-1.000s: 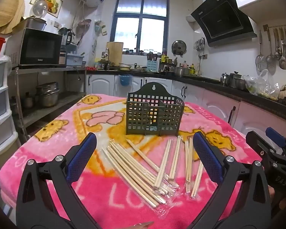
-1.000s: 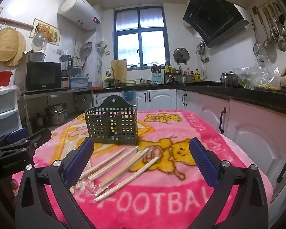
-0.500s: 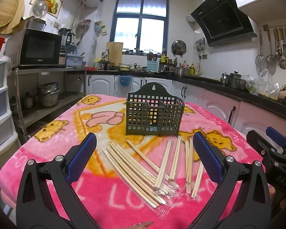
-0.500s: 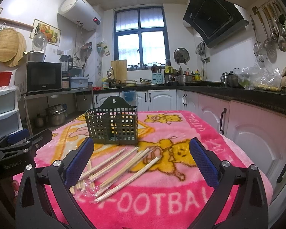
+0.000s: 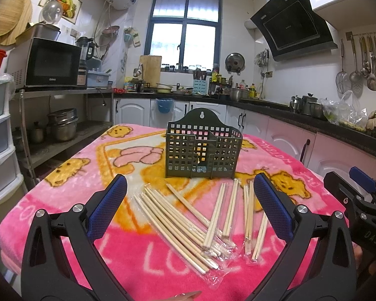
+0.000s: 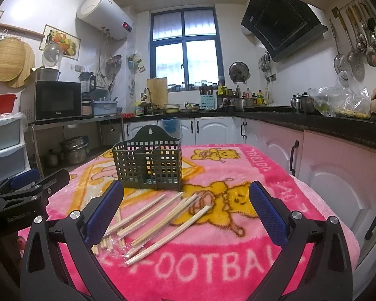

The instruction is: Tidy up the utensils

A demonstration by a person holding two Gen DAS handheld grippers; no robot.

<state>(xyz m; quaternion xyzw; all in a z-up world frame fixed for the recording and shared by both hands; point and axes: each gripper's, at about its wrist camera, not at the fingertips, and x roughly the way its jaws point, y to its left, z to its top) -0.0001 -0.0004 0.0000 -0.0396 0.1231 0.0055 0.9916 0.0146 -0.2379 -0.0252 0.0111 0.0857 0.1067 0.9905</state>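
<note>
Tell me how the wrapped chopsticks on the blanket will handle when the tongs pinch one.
The chopsticks look thin and stiff, so a pair should lift without bending. Their clear wrappers look glossy, so they may slip between the pads. Several overlap on the plush blanket, so pinching one will probably drag its neighbours.

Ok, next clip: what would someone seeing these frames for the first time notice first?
Probably the bright pink cartoon-bear blanket that covers the table, and the wrapped wooden chopsticks fanned out across its near half. Behind them a dark green perforated utensil holder stands upright, with no chopsticks in it. The left hand-held gripper and the right hand-held gripper both frame the scene wide open, holding nothing.
</note>
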